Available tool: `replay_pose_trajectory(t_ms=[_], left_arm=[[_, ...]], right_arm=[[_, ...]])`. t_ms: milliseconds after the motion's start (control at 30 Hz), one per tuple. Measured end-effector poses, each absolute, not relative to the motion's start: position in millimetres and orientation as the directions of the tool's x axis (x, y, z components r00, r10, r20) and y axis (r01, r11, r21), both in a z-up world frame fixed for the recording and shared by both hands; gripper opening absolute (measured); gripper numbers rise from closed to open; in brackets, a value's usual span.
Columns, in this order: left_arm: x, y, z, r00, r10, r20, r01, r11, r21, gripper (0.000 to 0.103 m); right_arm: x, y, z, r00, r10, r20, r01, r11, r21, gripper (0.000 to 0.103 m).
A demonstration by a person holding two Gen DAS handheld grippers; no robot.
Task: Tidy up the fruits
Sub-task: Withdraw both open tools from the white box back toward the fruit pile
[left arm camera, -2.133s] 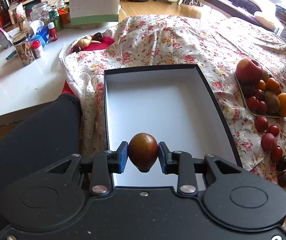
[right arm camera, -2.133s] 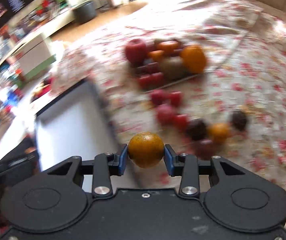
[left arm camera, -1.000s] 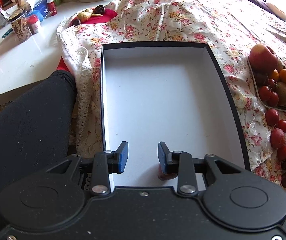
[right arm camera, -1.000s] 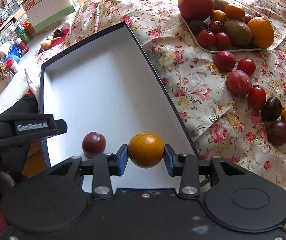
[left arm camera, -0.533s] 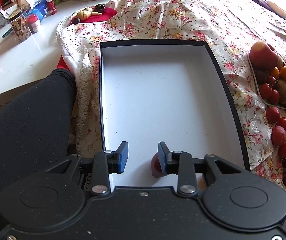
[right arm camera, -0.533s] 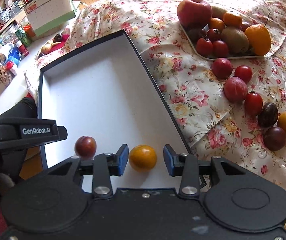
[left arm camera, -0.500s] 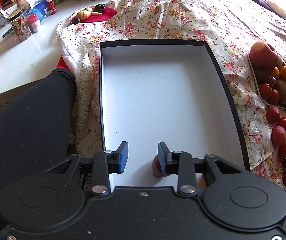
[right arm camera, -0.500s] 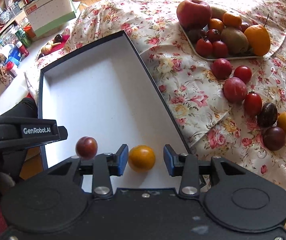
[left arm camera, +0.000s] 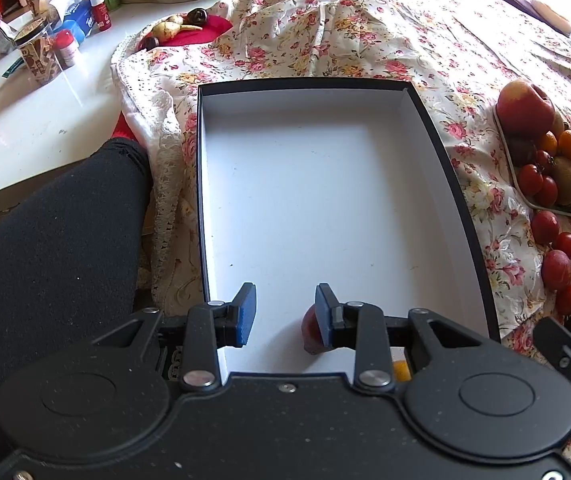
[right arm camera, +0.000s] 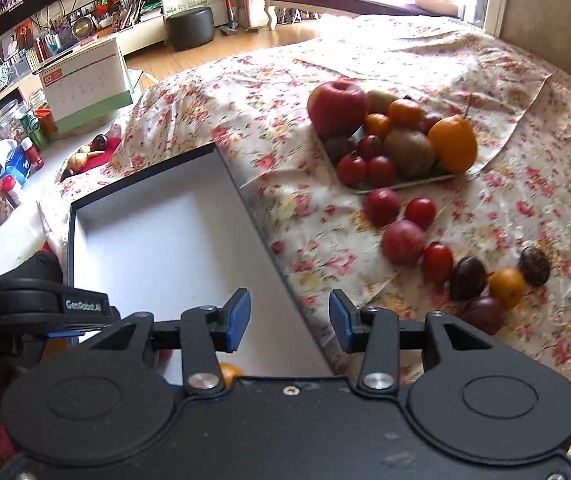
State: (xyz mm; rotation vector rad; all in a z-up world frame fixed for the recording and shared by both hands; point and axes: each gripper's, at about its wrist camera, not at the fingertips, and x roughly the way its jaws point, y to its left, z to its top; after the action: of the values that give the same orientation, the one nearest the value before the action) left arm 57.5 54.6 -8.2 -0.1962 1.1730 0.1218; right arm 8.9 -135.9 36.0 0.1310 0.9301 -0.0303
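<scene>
A: Since both fruits lie at the near end of the box [left arm camera: 425,120], why are the grippers parked over it?

B: My guess is they've just set them down. The left gripper [left arm camera: 285,314] has its fingers apart with nothing between them; the red fruit [left arm camera: 310,330] sits at 3 o'clock of the gap, half behind the right pad, and I can't tell whether it touches it. The right gripper [right arm camera: 289,320] has its jaws opening, nothing between them, and it faces the loose fruits [right arm camera: 437,258] at 2 o'clock, likely the next pick.

A: And the orange one?

B: Mostly hidden. A sliver of the orange fruit [right arm camera: 230,372] shows under the right gripper's body at 7 o'clock of its gap.

A: The tray [right arm camera: 401,185]?

B: At 1 o'clock, piled high, so its lower fruit is covered. The right view is smeared, and the dark fruits can't be named.
</scene>
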Motion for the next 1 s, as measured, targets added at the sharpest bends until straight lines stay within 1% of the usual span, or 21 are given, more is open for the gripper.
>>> replay_pose_trajectory(t_ms=[133,333,633,833,1000], left_arm=[[57,54,-8,0.385,-0.007,-0.923,-0.19,0.978,-0.087,0.041],[56,49,-8,0.389,-0.013,-0.921,-0.166,0.983,-0.083,0.041],[53,34,-6,0.402,-0.032,-0.915,-0.087,0.994,-0.073,0.041],[52,29,-7,0.405,-0.032,-0.914,-0.064,0.996,-0.064,0.041],[50,24,-7,0.401,-0.03,-0.915,-0.045,0.998,-0.053,0.041]], right_arm=[[9,-158,38,0.582,0.058,-0.811,0.108,0.983,0.148,0.043],[8,-200,35,0.573,-0.028,-0.819,0.218,0.969,0.119,0.043],[8,-271,20,0.521,-0.076,-0.85,0.363,0.921,0.14,0.044],[-1,-304,15,0.511,-0.147,-0.847,0.456,0.881,0.122,0.044],[-12,-321,17,0.54,-0.241,-0.807,0.509,0.857,0.085,0.044]])
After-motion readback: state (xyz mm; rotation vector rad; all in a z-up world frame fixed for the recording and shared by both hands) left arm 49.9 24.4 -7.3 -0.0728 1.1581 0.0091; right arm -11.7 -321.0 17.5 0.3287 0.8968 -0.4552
